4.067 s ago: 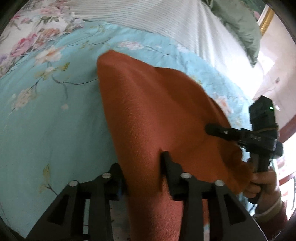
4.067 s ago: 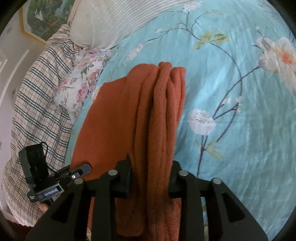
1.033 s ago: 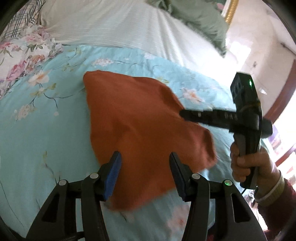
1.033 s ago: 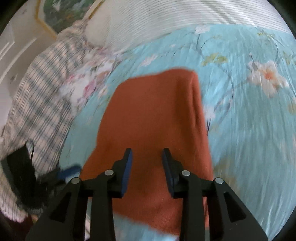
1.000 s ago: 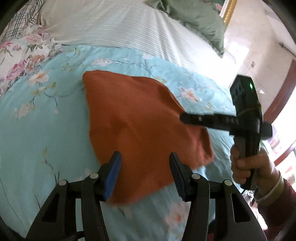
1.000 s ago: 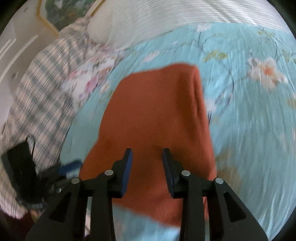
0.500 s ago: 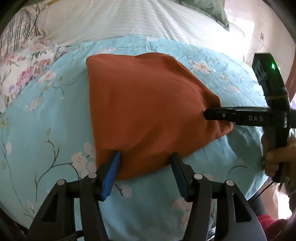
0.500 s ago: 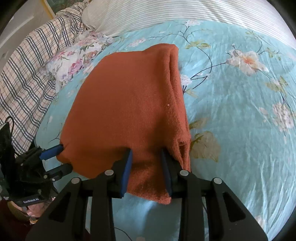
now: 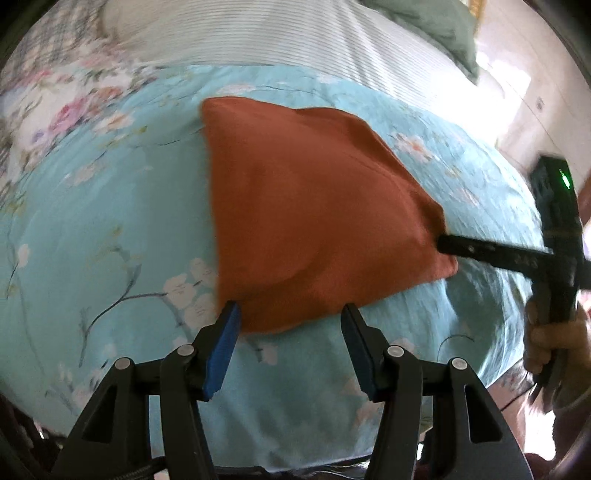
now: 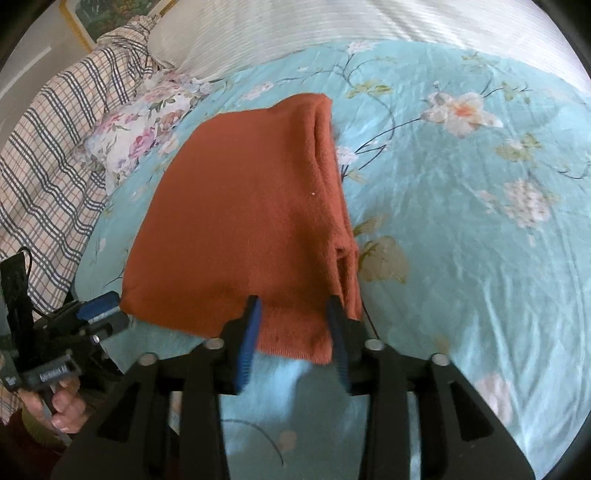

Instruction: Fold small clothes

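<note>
A folded rust-orange garment (image 9: 314, 206) lies flat on the light blue floral bedspread (image 9: 92, 229); it also shows in the right wrist view (image 10: 251, 221). My left gripper (image 9: 290, 314) is open and empty, its fingertips just at the garment's near edge. My right gripper (image 10: 293, 302) is open, with its jaws either side of the garment's near right corner, not clamped. The right gripper's fingers (image 9: 480, 253) reach the garment's right corner in the left wrist view. The left gripper (image 10: 99, 314) shows at the garment's left corner.
A striped white pillow (image 9: 277, 37) and a green pillow (image 9: 436, 26) lie at the far side. A plaid blanket (image 10: 44, 155) and a floral pillow (image 10: 140, 133) lie to the left. The bed's near edge is close below the grippers.
Both grippers let go of the garment, which now lies flat on the bed. In the last half second both have drawn back slightly toward the near edge.
</note>
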Action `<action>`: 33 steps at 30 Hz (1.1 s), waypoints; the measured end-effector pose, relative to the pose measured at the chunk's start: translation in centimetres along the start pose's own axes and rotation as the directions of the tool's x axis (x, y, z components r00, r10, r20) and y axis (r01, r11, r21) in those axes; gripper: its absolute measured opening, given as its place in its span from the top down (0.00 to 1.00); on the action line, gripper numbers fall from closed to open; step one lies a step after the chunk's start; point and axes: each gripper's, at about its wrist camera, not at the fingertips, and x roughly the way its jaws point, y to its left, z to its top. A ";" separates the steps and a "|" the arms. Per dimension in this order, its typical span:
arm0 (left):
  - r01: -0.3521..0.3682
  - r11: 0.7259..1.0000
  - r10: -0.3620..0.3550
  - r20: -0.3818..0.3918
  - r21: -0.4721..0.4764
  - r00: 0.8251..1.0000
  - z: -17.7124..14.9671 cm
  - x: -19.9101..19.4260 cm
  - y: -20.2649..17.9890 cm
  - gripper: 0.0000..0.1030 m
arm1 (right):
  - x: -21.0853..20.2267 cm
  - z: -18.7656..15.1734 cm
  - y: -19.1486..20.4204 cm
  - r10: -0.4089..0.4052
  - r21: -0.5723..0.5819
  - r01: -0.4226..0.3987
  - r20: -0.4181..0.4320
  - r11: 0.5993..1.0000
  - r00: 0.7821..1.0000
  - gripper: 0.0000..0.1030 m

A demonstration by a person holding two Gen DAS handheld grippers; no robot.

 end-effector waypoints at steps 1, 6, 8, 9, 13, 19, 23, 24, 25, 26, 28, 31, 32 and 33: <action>-0.012 1.000 0.012 0.002 -0.026 1.000 0.0 -0.4 0.4 0.45 | -0.6 -0.1 0.2 -0.009 -0.005 0.009 0.009 1.000 1.000 0.39; -0.107 0.991 0.109 0.018 -0.086 0.994 -0.1 -2.3 1.9 0.25 | -2.7 -1.0 1.3 -0.034 -0.035 0.035 0.041 0.999 0.999 0.25; -0.145 0.986 0.148 0.028 -0.087 0.989 -0.4 -2.9 2.0 0.22 | -3.1 -1.5 1.7 -0.047 -0.048 0.049 0.044 0.998 0.998 0.18; -0.158 0.984 0.160 0.027 -0.081 0.987 -0.5 -3.0 1.9 0.21 | -3.3 -1.9 2.0 -0.054 -0.056 0.056 0.043 0.997 0.998 0.17; -0.220 0.975 0.220 0.003 -0.029 0.976 -1.5 -2.9 1.1 0.20 | -3.4 -3.2 2.6 -0.075 -0.082 0.077 0.019 0.994 0.997 0.16; -0.272 0.962 0.273 -0.022 0.039 0.962 -2.8 -2.8 -0.1 0.20 | -3.6 -5.2 3.0 -0.082 -0.105 0.080 -0.021 0.991 0.996 0.13; -0.313 0.948 0.314 -0.008 0.066 0.949 -2.6 -3.6 -0.6 0.20 | -4.5 -5.5 3.3 -0.078 -0.120 0.075 -0.021 0.990 0.997 0.13; -0.329 0.941 0.330 0.003 0.076 0.944 -2.4 -3.9 -0.8 0.20 | -5.0 -5.4 3.5 -0.074 -0.127 0.072 -0.012 0.989 0.997 0.12; -0.344 0.935 0.344 0.015 0.084 0.939 -2.2 -4.4 -1.0 0.20 | -5.6 -5.1 3.8 -0.070 -0.136 0.070 0.001 0.988 0.998 0.12; -0.358 0.929 0.357 0.028 0.089 0.934 -1.9 -4.8 -1.2 0.20 | -6.0 -4.9 4.0 -0.068 -0.142 0.069 0.009 0.988 0.998 0.09; -0.375 0.922 0.372 0.045 0.099 0.927 -1.2 -5.8 -1.5 0.20 | -7.5 -4.1 4.7 -0.059 -0.167 0.065 0.042 0.984 0.997 0.02; -0.383 0.918 0.377 0.075 0.104 0.923 0.0 -7.5 -1.9 0.20 | -9.3 -3.1 5.6 -0.055 -0.206 0.073 0.092 0.976 0.994 0.01; -0.385 0.917 0.377 0.089 0.107 0.922 0.4 -8.0 -2.1 0.19 | -9.5 -2.8 5.8 -0.059 -0.216 0.079 0.099 0.973 0.993 0.00; -0.388 0.915 0.378 0.096 0.110 0.921 0.6 -8.3 -2.2 0.18 | -9.6 -2.5 6.1 -0.061 -0.229 0.083 0.100 0.970 0.993 0.00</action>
